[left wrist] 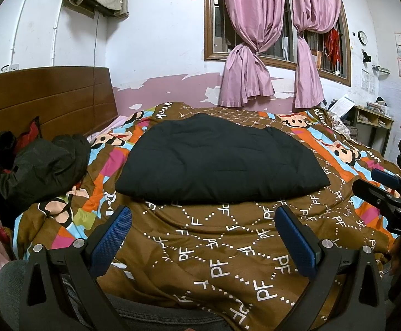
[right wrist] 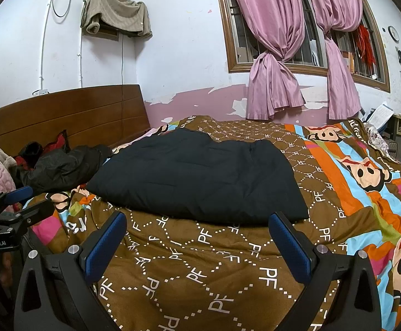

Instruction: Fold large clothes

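A black padded garment (left wrist: 219, 160) is seen lying folded into a broad, flat slab on the brown patterned quilt (left wrist: 228, 248), roughly in the middle of the bed; its far edge is humped and uneven, and no sleeves or collar can be made out in either view. The left gripper (left wrist: 203, 220) is held above the near part of the quilt, just short of the garment's front edge, with its blue-padded fingers (left wrist: 115, 234) spread wide and nothing between them. The right gripper (right wrist: 197, 226) is held likewise (wide apart, nothing gripped), near the same front edge but not touching it. Each tool is caught only partly in the other's view, cut off at the frame edge. A heap of dark clothing (left wrist: 43, 165) is piled at the left by the wooden headboard (left wrist: 45, 102); what the heap consists of cannot be told, though something red shows within it. Pink knotted curtains (left wrist: 250, 77) hang over a barred window, and the desk (left wrist: 371, 121) at the far right is too distorted to read in detail
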Tool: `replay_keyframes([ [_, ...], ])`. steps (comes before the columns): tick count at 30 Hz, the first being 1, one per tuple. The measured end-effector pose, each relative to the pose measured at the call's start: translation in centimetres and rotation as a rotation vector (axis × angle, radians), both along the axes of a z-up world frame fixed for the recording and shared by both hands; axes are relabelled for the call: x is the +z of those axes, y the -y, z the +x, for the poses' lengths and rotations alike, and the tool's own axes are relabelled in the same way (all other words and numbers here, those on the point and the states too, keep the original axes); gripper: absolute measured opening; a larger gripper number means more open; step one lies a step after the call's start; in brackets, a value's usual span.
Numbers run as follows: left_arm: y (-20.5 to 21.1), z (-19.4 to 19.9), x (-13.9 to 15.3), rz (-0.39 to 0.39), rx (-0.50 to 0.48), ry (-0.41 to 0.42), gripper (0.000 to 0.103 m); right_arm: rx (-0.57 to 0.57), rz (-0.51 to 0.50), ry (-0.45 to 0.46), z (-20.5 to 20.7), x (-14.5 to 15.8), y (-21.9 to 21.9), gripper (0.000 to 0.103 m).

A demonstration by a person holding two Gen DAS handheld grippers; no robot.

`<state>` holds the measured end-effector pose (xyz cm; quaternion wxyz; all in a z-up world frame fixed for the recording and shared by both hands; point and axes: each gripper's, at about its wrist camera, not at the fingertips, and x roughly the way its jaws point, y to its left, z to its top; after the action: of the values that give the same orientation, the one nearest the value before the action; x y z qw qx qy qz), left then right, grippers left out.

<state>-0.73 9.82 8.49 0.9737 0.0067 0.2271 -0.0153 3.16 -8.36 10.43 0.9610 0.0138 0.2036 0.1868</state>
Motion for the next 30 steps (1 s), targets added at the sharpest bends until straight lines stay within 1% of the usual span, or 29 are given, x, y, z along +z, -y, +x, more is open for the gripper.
replay_keyframes([
  [22, -0.11, 0.03, -0.03, -0.002, -0.002, -0.002, 0.101, -0.001, 0.000, 0.000, -0.01, 0.07, -0.08, 0.103],
  [26, -0.07, 0.25, -0.72, -0.021, -0.014, -0.044, 0.101, 0.000, -0.001, 0.000, 0.00, 0.09, -0.14, 0.103],
  [30, -0.46, 0.15, -0.97, -0.031, 0.010, -0.049, 0.101, 0.003, -0.002, -0.001, -0.22, -0.06, -0.38, 0.103],
])
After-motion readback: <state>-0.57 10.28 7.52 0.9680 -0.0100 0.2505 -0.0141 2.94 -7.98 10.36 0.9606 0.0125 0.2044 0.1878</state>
